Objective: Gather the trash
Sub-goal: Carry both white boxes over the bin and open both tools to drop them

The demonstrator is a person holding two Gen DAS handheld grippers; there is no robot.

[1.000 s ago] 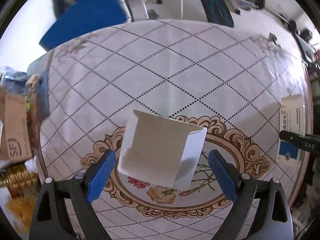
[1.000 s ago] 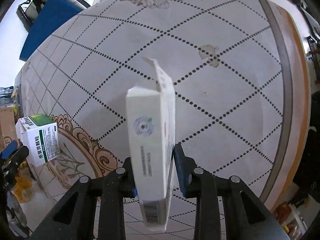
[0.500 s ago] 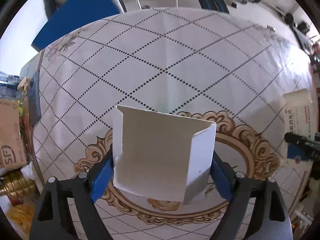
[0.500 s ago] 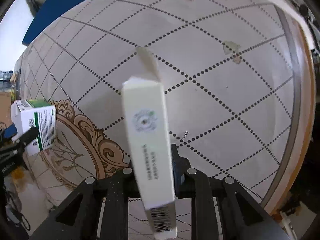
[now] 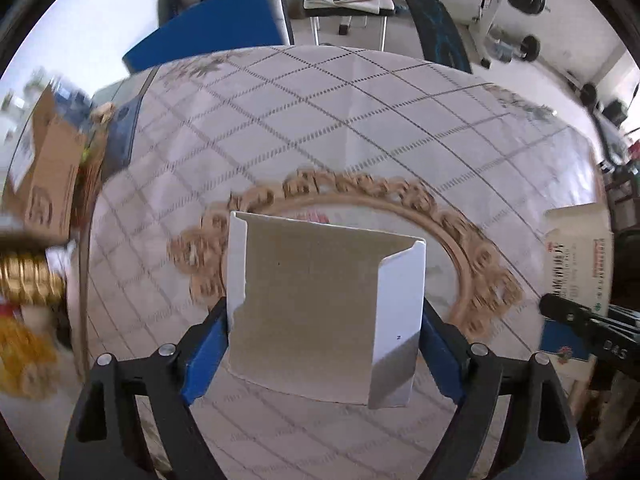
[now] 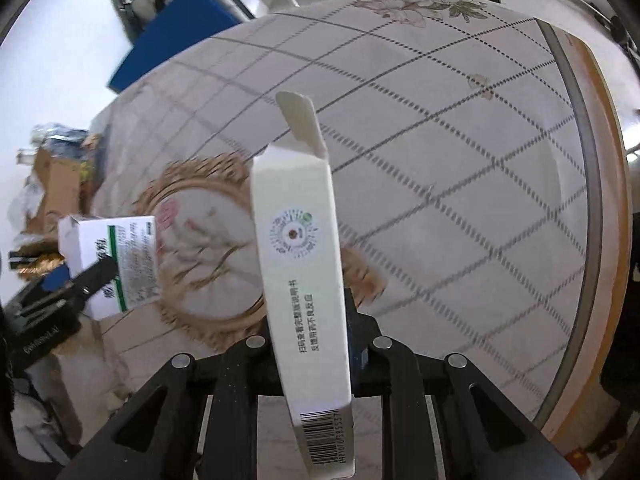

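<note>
The left gripper clenches an open white-and-green cardboard box by its side walls. The right gripper pinches a flat white carton across its broad faces. Both look light, hollow and crushable.

White, green-striped box; grid-patterned tablecloth

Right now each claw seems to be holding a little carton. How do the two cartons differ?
The left gripper holds a wide carton with a green stripe, its flap open toward the camera; the right gripper pinches a slim carton by its flat faces. The wide carton shows grey inner cardboard here; the slim carton shows a round code and a barcode. Both are white, opened and held above the table.
</note>
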